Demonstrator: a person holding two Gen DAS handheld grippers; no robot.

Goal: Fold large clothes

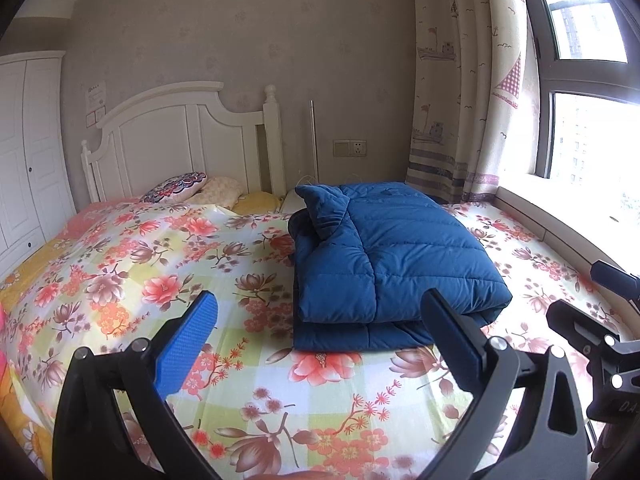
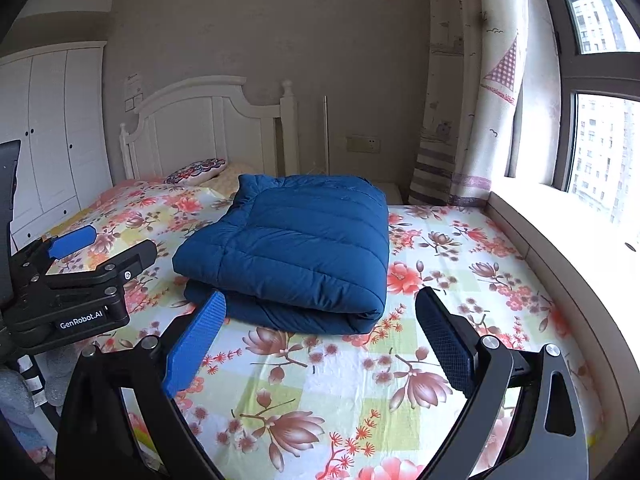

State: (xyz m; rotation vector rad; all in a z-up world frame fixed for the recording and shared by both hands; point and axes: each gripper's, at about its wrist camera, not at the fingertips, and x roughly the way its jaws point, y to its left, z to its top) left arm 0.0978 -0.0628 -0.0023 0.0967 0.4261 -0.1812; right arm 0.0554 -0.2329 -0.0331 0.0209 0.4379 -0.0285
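A blue quilted down jacket (image 1: pixel 384 256) lies folded into a thick rectangular bundle on the floral bedsheet (image 1: pixel 160 280); it also shows in the right wrist view (image 2: pixel 296 248). My left gripper (image 1: pixel 320 308) is open and empty, held above the sheet just in front of the bundle's near edge. My right gripper (image 2: pixel 320 312) is open and empty, in front of the bundle's near right corner. The left gripper also appears at the left of the right wrist view (image 2: pixel 100 248), and the right gripper's body shows at the right edge of the left wrist view.
A white headboard (image 1: pixel 180 136) and pillows (image 1: pixel 176 188) stand at the bed's far end. A white wardrobe (image 1: pixel 24 152) is at the left. A curtain (image 1: pixel 460 80), window and sill (image 2: pixel 560 240) run along the right side.
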